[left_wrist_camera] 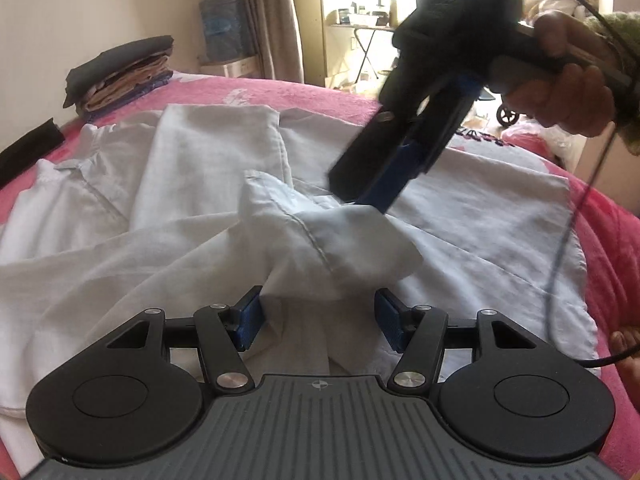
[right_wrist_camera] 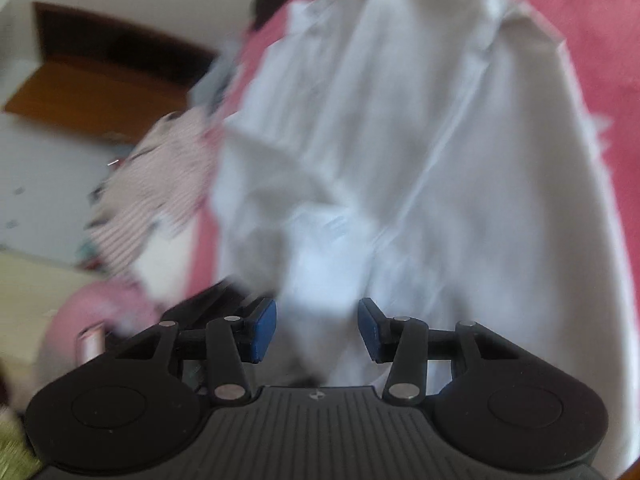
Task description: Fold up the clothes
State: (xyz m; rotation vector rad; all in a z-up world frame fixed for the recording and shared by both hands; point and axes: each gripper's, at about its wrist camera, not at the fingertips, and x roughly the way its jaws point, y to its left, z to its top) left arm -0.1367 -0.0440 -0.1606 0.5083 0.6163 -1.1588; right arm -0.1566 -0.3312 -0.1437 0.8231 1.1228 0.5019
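Shirt cloth fills both views: a white shirt lies spread across the pink bed cover, collar toward the far left corner of the bed, hem toward the right edge. The right gripper, held in a hand, points down at a raised bunch of a sleeve over the middle of the shirt; seen from the left wrist its fingers look close together at the cloth, yet its own blurred view shows the blue pads apart with cloth between, so I cannot tell whether it grips. The left gripper hovers just before the same bunch, fingers apart, nothing between them. A stack of folded clothes sits at the far left of the bed. My judgement: a sleeve fold is in hand. Next, the sleeve wants laying flat across the shirt body, without dragging the layers beneath.
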